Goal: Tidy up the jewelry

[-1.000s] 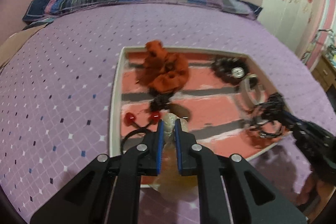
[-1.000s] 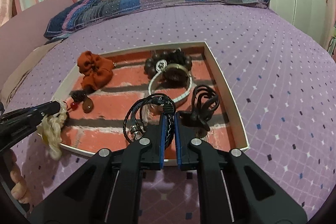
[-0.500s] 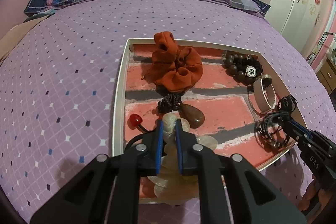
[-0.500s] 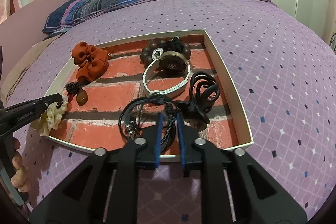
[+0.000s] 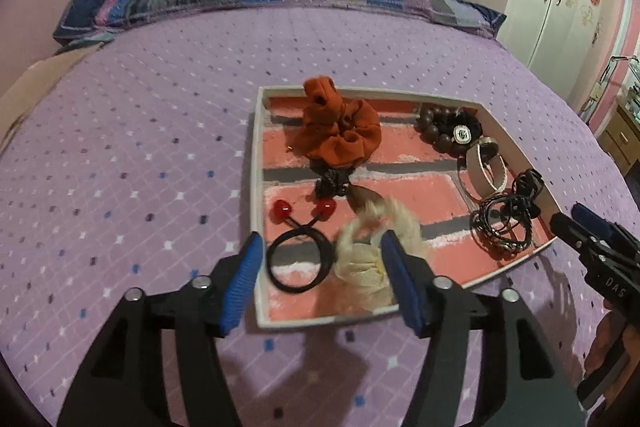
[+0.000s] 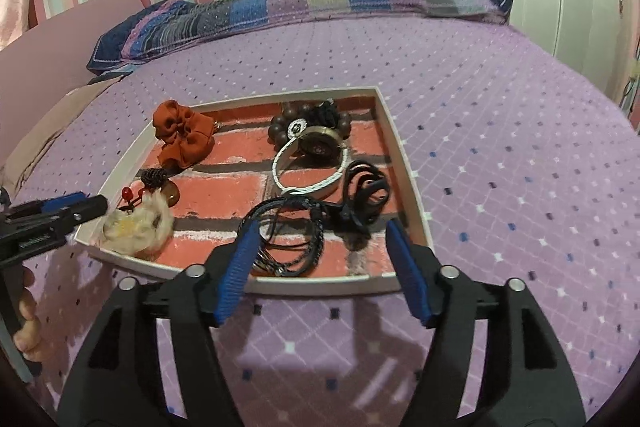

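Purple bedspread (image 5: 140, 147) with a small diamond print fills both views, and on it sits a shallow white-rimmed tray (image 5: 256, 187) with a brick-pattern floor that holds the jewelry and hair things. The left gripper (image 5: 322, 281) has just been opening; its blue pads now stand spread, with the cream scrunchie (image 5: 372, 247) lying loose between them in the tray's near left corner, beside a black hair tie (image 5: 298, 259) with red beads. The right gripper (image 6: 320, 269) has also just been opening and stands spread, the coiled black cord bracelet (image 6: 288, 235) resting on the tray floor just ahead of its left pad, not pinched. Both pieces lie straight ahead of and below their tools, so neither hand needs to cross over. Further back lie an orange scrunchie (image 5: 340, 135), a bead bracelet (image 6: 312, 127) and a white bangle (image 6: 312, 183).
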`<state>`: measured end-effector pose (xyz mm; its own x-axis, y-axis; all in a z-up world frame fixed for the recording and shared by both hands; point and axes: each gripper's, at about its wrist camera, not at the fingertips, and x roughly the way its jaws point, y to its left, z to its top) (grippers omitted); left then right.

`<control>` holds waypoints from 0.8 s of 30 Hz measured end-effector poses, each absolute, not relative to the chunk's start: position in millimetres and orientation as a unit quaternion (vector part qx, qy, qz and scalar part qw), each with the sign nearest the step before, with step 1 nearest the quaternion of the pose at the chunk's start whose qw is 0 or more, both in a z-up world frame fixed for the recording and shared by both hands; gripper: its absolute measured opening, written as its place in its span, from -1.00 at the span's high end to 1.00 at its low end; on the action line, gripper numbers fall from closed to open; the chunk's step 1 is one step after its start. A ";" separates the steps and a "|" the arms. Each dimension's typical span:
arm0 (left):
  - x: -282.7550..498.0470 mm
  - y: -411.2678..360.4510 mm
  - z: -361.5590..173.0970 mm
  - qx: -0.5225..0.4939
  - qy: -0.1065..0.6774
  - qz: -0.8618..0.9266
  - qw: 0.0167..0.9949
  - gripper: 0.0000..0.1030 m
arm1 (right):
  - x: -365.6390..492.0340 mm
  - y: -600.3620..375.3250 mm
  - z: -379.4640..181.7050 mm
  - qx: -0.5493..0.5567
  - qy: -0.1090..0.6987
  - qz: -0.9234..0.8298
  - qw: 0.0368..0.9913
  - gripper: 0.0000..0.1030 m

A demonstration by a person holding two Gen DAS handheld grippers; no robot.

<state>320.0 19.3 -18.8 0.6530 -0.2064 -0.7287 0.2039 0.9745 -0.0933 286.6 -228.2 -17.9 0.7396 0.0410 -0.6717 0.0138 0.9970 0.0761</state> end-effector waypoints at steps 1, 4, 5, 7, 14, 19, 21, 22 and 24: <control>313.2 22.1 -15.6 -0.001 0.395 -0.110 0.912 -0.33 | 279.6 -228.9 -15.8 0.036 0.356 0.003 0.934 -0.46; 290.8 29.8 -8.7 0.004 0.381 -0.096 0.919 -0.35 | 263.3 -229.6 -10.1 0.035 0.348 -0.001 0.937 -0.61; 282.8 31.9 -7.0 0.007 0.377 -0.090 0.922 -0.39 | 258.0 -229.9 -7.9 0.035 0.346 -0.001 0.938 -0.68; 262.2 35.4 -3.1 0.016 0.364 -0.072 0.929 -0.65 | 245.2 -228.5 -1.4 0.035 0.340 -0.002 0.940 -0.78; 193.7 38.2 11.8 0.046 0.337 -0.062 0.938 -0.89 | 196.3 -212.5 24.9 0.027 0.328 0.002 0.944 -0.92; 155.8 49.8 17.1 0.037 0.326 -0.057 0.943 -0.92 | 161.4 -200.8 37.9 0.018 0.329 -0.006 0.944 -0.92; 140.9 56.7 18.3 0.029 0.320 -0.058 0.945 -0.92 | 147.5 -196.8 42.7 0.013 0.329 -0.007 0.944 -0.92; 134.2 58.1 19.6 0.028 0.320 -0.054 0.945 -0.92 | 142.3 -195.8 44.9 0.011 0.330 -0.008 0.944 -0.92; 120.7 60.1 25.1 0.028 0.319 -0.040 0.946 -0.92 | 127.3 -192.7 51.5 0.012 0.327 -0.005 0.945 -0.92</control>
<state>120.7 60.1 25.1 0.7930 -0.0574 -0.6065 0.0930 0.9953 0.0273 127.3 -192.7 51.5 0.7863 -0.0014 -0.6178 0.0176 0.9996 0.0201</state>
